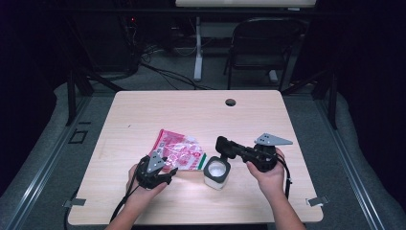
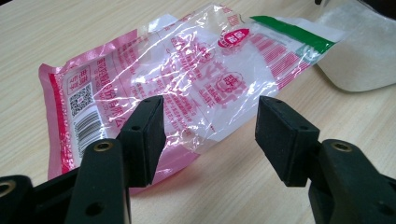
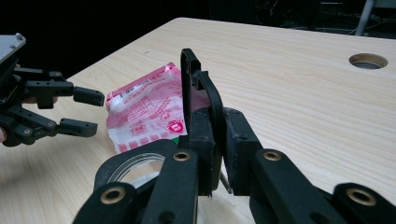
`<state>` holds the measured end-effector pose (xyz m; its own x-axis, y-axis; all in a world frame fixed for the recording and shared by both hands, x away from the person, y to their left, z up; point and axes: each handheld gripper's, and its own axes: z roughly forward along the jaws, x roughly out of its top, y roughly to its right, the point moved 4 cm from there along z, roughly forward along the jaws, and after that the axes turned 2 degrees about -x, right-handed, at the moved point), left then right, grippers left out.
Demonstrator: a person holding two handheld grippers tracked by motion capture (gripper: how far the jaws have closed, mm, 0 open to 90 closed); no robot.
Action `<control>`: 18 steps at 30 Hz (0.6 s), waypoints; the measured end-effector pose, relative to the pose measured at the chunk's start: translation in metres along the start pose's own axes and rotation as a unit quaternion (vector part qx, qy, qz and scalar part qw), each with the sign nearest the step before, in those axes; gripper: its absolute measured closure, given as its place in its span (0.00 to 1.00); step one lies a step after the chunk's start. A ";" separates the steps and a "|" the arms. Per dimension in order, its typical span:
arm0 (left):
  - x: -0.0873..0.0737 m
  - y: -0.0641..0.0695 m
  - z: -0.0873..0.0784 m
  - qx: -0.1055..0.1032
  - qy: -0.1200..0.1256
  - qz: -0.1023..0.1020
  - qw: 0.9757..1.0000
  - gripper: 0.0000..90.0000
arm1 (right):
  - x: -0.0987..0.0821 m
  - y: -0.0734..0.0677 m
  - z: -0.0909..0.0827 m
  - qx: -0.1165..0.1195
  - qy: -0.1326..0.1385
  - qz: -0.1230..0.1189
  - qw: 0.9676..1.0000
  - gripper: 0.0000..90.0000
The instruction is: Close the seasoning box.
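A crinkled pink and clear plastic bag [image 1: 179,151] [image 2: 187,84] [image 3: 144,109] lies flat on the wooden table [image 1: 191,115]. My left gripper [image 1: 168,173] [image 2: 210,121] [image 3: 93,112] is open at the bag's near edge, its pads apart and pressing on nothing. To the right of the bag stands a white container [image 1: 217,173] with a black rim [image 3: 126,163]. My right gripper [image 1: 222,143] [image 3: 218,140] is shut on a thin black loop [image 3: 191,79] that stands up from the container's rim.
A round cable hole [image 1: 231,102] [image 3: 368,60] sits near the table's far edge. A folding chair [image 1: 261,43] and cables are on the floor beyond the table. Bare tabletop lies behind the bag and to the right.
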<state>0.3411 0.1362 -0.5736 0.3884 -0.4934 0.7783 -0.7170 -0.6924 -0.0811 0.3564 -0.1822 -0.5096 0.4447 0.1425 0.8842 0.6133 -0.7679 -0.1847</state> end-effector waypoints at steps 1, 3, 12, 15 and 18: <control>0.000 0.000 -0.001 0.000 0.002 -0.003 1.000 0.48 | 0.000 0.000 0.000 -0.001 -0.001 -0.001 1.000 0.93; 0.001 -0.002 -0.002 0.001 0.004 -0.003 1.000 0.48 | 0.000 0.000 0.000 -0.002 -0.002 -0.005 1.000 0.93; 0.002 -0.006 -0.004 0.003 0.009 -0.012 1.000 0.48 | 0.000 -0.003 -0.002 -0.014 -0.005 -0.026 1.000 0.94; 0.003 -0.006 -0.003 0.004 0.013 -0.014 1.000 0.48 | 0.000 -0.005 -0.002 -0.017 -0.005 -0.034 0.999 0.94; 0.003 -0.008 -0.004 0.003 0.014 -0.015 1.000 0.48 | 0.000 -0.008 -0.003 -0.023 -0.003 -0.044 0.999 0.94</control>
<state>0.3459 0.1417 -0.5680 0.3931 -0.4566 0.7981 -0.7010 -0.7105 -0.0612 0.3498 -0.1782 -0.5070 0.3943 0.2141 0.8937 0.6191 -0.7806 -0.0862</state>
